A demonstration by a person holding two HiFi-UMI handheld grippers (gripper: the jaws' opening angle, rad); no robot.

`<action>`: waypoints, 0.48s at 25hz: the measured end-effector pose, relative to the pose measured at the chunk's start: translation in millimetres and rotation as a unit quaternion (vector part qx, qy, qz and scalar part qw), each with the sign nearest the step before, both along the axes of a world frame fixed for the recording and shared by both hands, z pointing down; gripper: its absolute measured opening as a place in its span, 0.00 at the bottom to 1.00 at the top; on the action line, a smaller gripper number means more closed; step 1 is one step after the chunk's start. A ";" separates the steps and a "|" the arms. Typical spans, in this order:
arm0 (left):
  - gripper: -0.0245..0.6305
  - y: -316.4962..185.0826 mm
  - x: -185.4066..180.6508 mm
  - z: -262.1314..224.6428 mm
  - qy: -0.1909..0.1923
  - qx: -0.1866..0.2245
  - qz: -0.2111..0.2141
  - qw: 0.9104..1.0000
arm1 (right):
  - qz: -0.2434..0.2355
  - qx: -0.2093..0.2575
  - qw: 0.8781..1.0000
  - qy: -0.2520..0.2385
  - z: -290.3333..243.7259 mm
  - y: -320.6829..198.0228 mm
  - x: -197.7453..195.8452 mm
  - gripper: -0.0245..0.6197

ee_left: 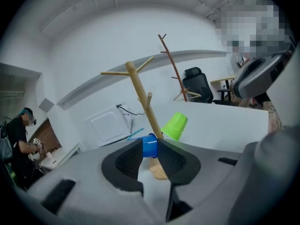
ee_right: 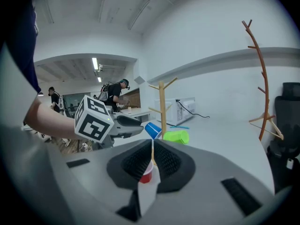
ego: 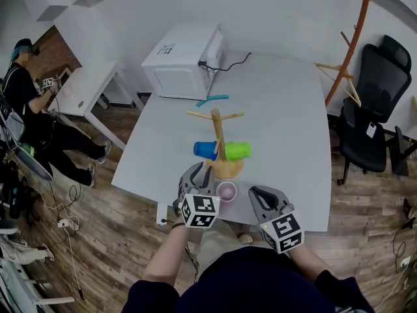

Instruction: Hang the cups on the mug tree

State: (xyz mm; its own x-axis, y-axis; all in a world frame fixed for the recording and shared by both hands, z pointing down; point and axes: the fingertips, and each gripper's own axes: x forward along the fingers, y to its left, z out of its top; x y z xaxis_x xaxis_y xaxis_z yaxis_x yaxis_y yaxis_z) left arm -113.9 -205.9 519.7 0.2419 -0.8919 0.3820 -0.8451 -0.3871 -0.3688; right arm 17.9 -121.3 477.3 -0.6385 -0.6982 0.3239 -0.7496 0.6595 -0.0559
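Head view, nearest: the person's dark top (ego: 247, 282) fills the bottom edge, and both forearms reach forward.
Head view, grippers: the left gripper (ego: 198, 172) and right gripper (ego: 257, 192) hover over the near edge of the grey table (ego: 287, 122). A pink cup (ego: 227, 191) stands upright on the table between them, just beside the left one.
Head view, tree: the wooden mug tree (ego: 218, 132) stands just beyond the pink cup. The blue cup (ego: 204, 150) sits left of the trunk and the green cup (ego: 238, 150) right of it, both apparently hung on low pegs. The upper pegs (ego: 195, 115) are bare. A white microwave (ego: 182, 60) sits well behind.
Left gripper view, jaws: narrowly apart, with nothing between the pads (ee_left: 173, 161). The blue cup shows through the gap, on the tree beyond, with the green cup to its right.
Right gripper view, jaws: closed pad to pad, gripping nothing. The tree trunk rises straight ahead. Low in the slot behind the pads a reddish cup shows, likely the pink cup on the table below.
Step in hand: two cups look hung, and the pink cup seems to be the one left to pick up.
Next move: the left gripper's jaws must spread wider to take the pink cup's wall. The cup then needs lifting and tipping so it can go onto a bare upper peg without knocking the cups below.
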 end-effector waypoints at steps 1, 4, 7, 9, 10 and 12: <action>0.18 3.0 0.3 -1.5 0.011 0.001 -0.006 1.000 | -0.001 0.000 1.000 0.000 0.4 0.9 0.3 0.09; 0.12 13.1 1.0 -3.2 0.038 0.001 -0.022 0.999 | -0.003 -0.001 1.000 0.000 1.2 3.6 0.7 0.09; 0.09 22.8 1.2 -1.6 0.059 -0.003 -0.033 0.998 | -0.006 -0.002 1.000 0.001 3.6 6.5 0.3 0.09; 0.08 29.4 0.8 -0.3 0.076 -0.008 -0.041 0.996 | -0.008 -0.002 1.000 0.002 4.4 8.7 -0.1 0.09; 0.07 32.6 0.5 0.3 0.086 -0.012 -0.046 0.995 | -0.009 -0.002 1.000 0.002 4.9 9.7 0.1 0.09; 0.07 38.4 0.0 0.7 0.105 -0.017 -0.054 0.993 | -0.010 -0.002 1.000 0.002 4.9 11.0 0.1 0.09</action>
State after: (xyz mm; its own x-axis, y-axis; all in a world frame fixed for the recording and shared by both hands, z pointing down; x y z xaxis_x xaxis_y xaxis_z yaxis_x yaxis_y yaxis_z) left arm -113.9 -167.4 520.5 0.2229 -0.9041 0.3646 -0.9391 -0.2994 -0.1684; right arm 18.0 -110.4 482.2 -0.6518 -0.6836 0.3285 -0.7358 0.6749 -0.0555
